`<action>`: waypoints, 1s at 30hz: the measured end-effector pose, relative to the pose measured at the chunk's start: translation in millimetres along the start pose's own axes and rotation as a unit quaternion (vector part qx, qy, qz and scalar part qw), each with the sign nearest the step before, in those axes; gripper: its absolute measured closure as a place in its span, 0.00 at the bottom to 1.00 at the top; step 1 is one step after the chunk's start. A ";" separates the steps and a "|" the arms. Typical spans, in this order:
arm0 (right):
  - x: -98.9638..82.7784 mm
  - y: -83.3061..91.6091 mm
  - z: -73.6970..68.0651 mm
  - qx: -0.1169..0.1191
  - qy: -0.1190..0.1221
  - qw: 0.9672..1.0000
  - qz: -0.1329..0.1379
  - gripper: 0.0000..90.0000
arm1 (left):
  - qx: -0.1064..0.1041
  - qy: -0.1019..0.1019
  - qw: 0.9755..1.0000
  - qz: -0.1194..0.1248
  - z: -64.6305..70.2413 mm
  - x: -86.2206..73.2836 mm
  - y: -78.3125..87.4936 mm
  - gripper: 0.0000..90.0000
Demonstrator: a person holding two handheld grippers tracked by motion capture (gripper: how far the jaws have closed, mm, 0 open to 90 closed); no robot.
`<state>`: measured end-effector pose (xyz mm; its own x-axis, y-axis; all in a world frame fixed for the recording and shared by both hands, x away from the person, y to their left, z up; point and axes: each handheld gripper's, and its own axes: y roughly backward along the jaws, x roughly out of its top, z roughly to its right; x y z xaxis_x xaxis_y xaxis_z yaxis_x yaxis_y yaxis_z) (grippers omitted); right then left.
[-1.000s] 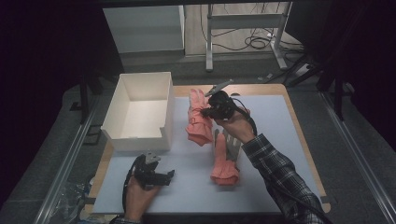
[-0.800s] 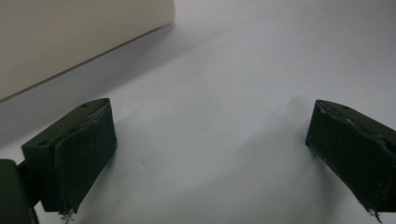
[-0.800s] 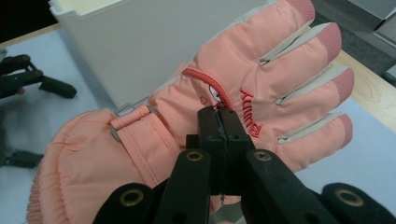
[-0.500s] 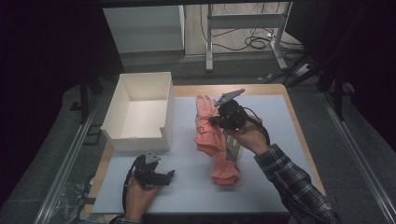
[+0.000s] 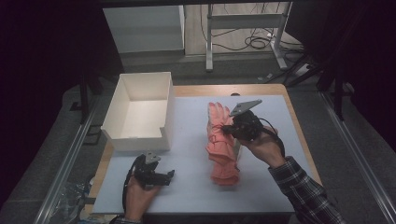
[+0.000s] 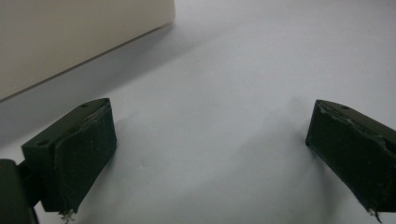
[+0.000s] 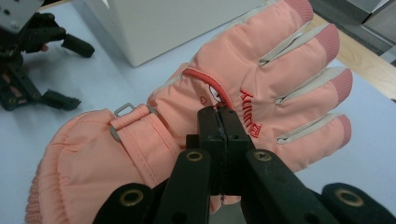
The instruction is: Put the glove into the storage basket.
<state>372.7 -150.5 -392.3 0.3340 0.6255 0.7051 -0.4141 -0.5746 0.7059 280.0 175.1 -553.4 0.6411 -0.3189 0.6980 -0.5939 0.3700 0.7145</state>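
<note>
Lying lengthwise on the pale blue table mat (image 5: 187, 154), the padded salmon-pink winter glove (image 7: 196, 107) points its fingers toward the far edge, cuff toward the person; from above it hides a second pink glove (image 5: 224, 170) beneath. The right gripper (image 7: 218, 122) is clamped tight, pinching fabric on the glove's back. The left gripper (image 6: 210, 154) gapes wide beside the white open box (image 5: 140, 112), holding nothing.

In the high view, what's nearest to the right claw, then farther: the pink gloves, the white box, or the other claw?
1. Pink gloves, pinched by the right claw.
2. White box, off to the left.
3. Left claw, at the table's near left; close to call with the box.
</note>
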 end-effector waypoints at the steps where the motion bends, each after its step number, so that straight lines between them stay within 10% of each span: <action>1: -2.5 1.5 -1.0 0.000 0.000 1.000 -0.001 1.00 | 0.000 0.000 1.000 0.000 0.0 0.0 0.0 0.02; 30: -51.5 -10.0 -14.7 -0.004 -0.012 0.999 -0.037 1.00 | 0.001 0.001 1.000 0.000 0.1 0.0 0.0 0.02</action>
<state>347.2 -169.2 -436.7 0.3842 0.6538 0.6518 -0.3941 -0.5224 0.7562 279.9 175.0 -553.4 0.6416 -0.3175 0.6982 -0.5946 0.3691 0.7142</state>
